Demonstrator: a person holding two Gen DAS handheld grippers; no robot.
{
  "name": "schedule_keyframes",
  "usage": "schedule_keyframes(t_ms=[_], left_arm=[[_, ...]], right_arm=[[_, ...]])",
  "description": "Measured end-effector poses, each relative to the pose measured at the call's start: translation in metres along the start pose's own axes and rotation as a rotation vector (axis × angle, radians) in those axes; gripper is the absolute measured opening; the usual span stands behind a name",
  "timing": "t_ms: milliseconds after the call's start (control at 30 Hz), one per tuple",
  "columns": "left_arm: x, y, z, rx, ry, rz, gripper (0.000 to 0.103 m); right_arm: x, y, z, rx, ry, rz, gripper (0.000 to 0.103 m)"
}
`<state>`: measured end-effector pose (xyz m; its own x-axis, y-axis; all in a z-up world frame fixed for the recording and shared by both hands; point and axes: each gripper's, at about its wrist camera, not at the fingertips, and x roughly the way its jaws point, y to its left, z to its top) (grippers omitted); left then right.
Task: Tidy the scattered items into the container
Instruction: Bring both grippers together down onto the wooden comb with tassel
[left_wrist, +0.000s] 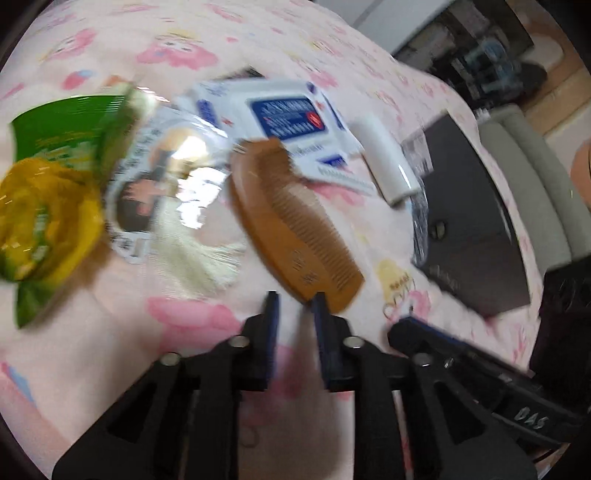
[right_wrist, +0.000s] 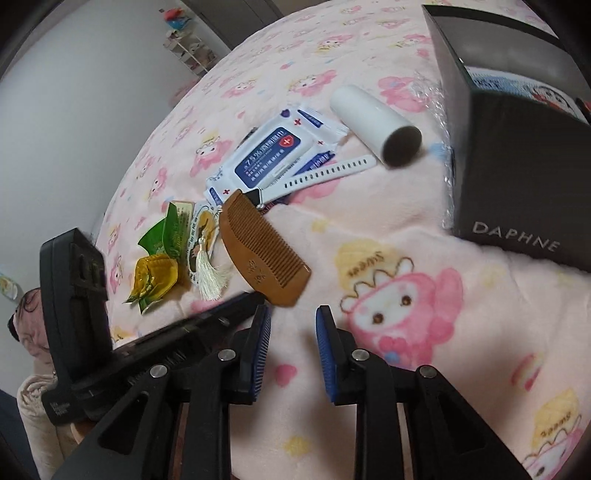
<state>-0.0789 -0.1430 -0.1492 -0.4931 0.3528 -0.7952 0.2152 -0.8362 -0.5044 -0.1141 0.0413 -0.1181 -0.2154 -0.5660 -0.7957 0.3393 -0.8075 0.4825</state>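
A brown wooden comb (left_wrist: 291, 218) (right_wrist: 258, 251) lies on the pink blanket, its near end just ahead of both grippers. Behind it lie a blue-and-white wipes pack (left_wrist: 288, 122) (right_wrist: 273, 155), a white tube (left_wrist: 384, 162) (right_wrist: 373, 122), a white strap (right_wrist: 325, 173), a tasselled card (left_wrist: 166, 192) (right_wrist: 203, 251) and a green-yellow snack packet (left_wrist: 51, 184) (right_wrist: 155, 273). The black box (left_wrist: 472, 225) (right_wrist: 517, 147) stands to the right. My left gripper (left_wrist: 293, 301) is open and empty; its right finger sits at the comb's near end. My right gripper (right_wrist: 293, 314) is open and empty.
The right gripper's body (left_wrist: 480, 380) shows at the lower right of the left wrist view. The left gripper's body (right_wrist: 122, 332) crosses the lower left of the right wrist view. A white wall and a small shelf (right_wrist: 188, 48) lie beyond the blanket's far edge.
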Motion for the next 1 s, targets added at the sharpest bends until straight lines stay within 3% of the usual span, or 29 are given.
schedule_keyframes(t_ms=[233,333,367,467,567,733,1000], left_arm=[[0.01,0.024,0.034,-0.113,0.005,-0.024,0.044],[0.018,0.027,0.044,-0.143,0.003,-0.032,0.052],[0.021,0.026,0.045,-0.147,0.001,-0.035,0.052],[0.023,0.016,0.047,-0.09,-0.01,-0.016,0.034],[0.017,0.009,0.043,-0.046,-0.032,0.004,0.033],[0.012,0.0,0.031,-0.015,-0.013,-0.039,0.031],[0.007,-0.037,-0.004,0.037,0.04,-0.132,0.031]], right_arm=[[0.019,0.001,0.005,0.001,0.05,0.018,0.023],[0.032,-0.002,0.012,0.012,0.056,0.041,0.03],[0.037,-0.003,0.015,0.017,0.058,0.049,0.031],[0.049,-0.008,0.016,0.04,0.059,0.074,0.031],[0.053,-0.012,0.015,0.062,0.051,0.099,0.031],[0.034,-0.02,0.009,0.091,0.023,0.126,0.03],[-0.009,-0.039,-0.015,0.101,0.005,0.066,0.03]])
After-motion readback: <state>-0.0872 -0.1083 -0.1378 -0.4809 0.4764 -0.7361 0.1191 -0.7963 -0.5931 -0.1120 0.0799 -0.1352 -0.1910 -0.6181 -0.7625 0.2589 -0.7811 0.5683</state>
